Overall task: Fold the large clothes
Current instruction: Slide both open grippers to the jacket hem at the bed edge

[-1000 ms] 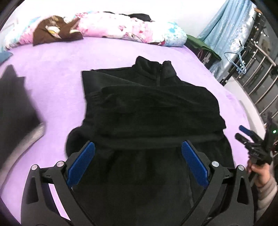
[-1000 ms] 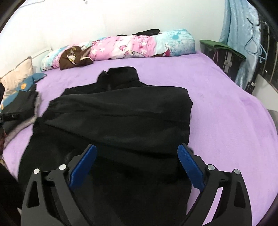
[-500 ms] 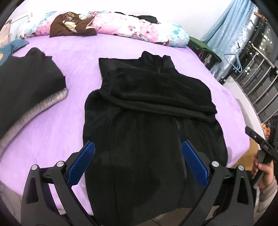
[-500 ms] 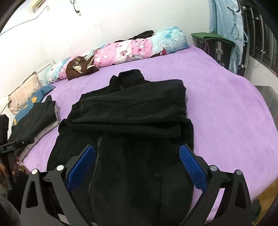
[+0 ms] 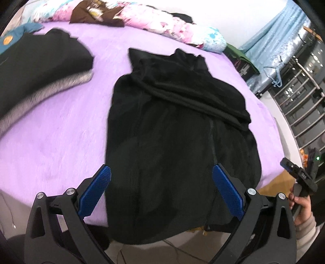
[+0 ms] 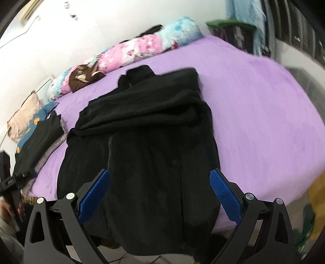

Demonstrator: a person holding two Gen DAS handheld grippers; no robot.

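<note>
Pulled back from the bed since a second ago, with both cameras now taking in the whole black fleece jacket [image 5: 174, 142] where before only its upper half was showing. Lying face up on the purple bedspread [image 5: 61, 126], collar toward the pillows, sleeves folded across the chest as a thick band, zipper running down the middle. Hanging over the near edge of the bed at the hem, the bottom part drooping toward the floor.

Left gripper [image 5: 161, 190] hovering above the hem with jaws spread wide, nothing between the blue pads [image 5: 94, 190]. Right gripper [image 6: 160, 193] likewise held wide apart and empty over the lower jacket [image 6: 146, 146], its own body and the holding hand [image 5: 300, 205] showing at the right edge of the left view.

Leaving plenty of bare bedspread [image 6: 264, 113] to the right of the jacket, less to the left. Sitting close on that left side: a folded dark garment with a grey trim [image 5: 40, 75], near but apart from the jacket. Lying along the far wall: a floral rolled quilt [image 5: 166, 26] with a brown garment [image 5: 95, 14] on it. Standing beyond the right bed edge: a blue curtain [image 5: 272, 46] and metal railing [image 5: 300, 97].
</note>
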